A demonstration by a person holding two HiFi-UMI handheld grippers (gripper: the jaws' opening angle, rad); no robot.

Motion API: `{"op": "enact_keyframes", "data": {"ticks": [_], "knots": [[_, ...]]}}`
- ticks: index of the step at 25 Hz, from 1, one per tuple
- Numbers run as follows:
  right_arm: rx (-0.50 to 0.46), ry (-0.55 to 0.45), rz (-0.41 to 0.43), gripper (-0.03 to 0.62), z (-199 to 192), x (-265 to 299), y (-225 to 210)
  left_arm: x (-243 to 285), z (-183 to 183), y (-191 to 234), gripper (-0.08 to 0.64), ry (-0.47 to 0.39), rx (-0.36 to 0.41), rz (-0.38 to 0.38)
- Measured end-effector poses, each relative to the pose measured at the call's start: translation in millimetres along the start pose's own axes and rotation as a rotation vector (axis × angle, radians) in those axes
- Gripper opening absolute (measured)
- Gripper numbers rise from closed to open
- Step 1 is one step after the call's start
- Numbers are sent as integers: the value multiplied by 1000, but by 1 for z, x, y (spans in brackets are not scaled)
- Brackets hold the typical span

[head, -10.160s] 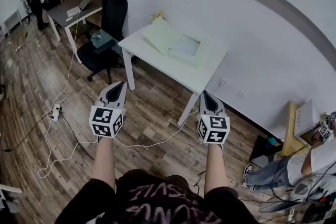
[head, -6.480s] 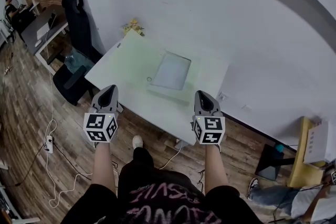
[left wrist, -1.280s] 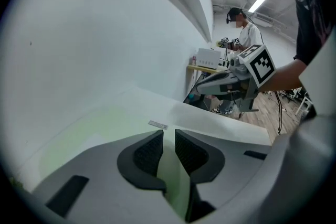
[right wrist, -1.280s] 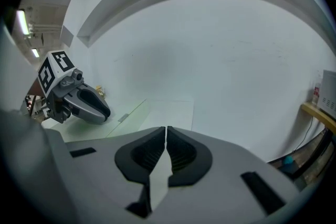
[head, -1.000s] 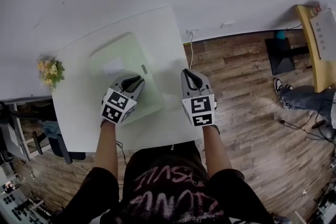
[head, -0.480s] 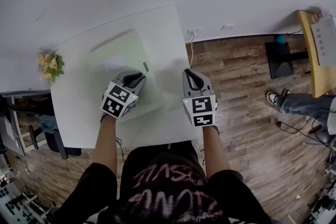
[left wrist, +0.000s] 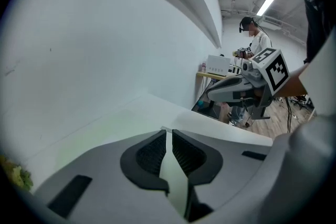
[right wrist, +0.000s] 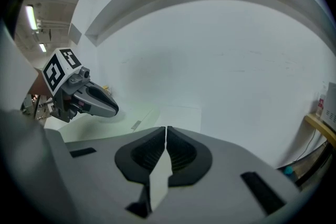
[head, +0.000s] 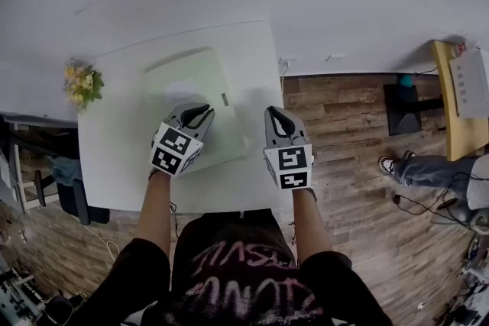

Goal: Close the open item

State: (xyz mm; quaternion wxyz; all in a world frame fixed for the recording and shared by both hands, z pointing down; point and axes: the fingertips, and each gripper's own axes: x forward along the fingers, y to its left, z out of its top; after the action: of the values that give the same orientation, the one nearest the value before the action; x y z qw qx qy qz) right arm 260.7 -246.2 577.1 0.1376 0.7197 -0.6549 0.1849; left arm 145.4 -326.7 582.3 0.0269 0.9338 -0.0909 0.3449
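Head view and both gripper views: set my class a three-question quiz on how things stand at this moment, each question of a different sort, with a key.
1. True or false: the left gripper is over the pale green item.
2. In the head view, the flowers are at which side of the white table? A left; B right; C the edge nearest the person.
3. Fill in: the jaws of the right gripper, like the left's, are ____, with nothing between them.
Key: 1 true; 2 A; 3 shut.

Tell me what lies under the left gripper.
The pale green flat case lies on the white table, below the left gripper. The gripper covers the case's near part.
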Motion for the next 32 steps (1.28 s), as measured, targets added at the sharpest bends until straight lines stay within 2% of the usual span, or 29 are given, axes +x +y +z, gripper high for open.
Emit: {"op": "enact_keyframes", "data": {"ticks": [7,13,19,23,32], "knots": [[-44,-25,34,26,24,0,32,-53,-2,20,29,-94,-64,117],[-87,-52,72,26,45,4,63,-106,-19,44,20,-149,-126,235],[-142,-70,121,26,63,9,98,-164,-38,68,14,-202,-182,389],[-145,-80,150,26,77,15,115,-201,-43,85,14,-253,-239,468],[-157,-155,208,25,120,17,156,-285,-44,108,14,-345,-238,635]]}}
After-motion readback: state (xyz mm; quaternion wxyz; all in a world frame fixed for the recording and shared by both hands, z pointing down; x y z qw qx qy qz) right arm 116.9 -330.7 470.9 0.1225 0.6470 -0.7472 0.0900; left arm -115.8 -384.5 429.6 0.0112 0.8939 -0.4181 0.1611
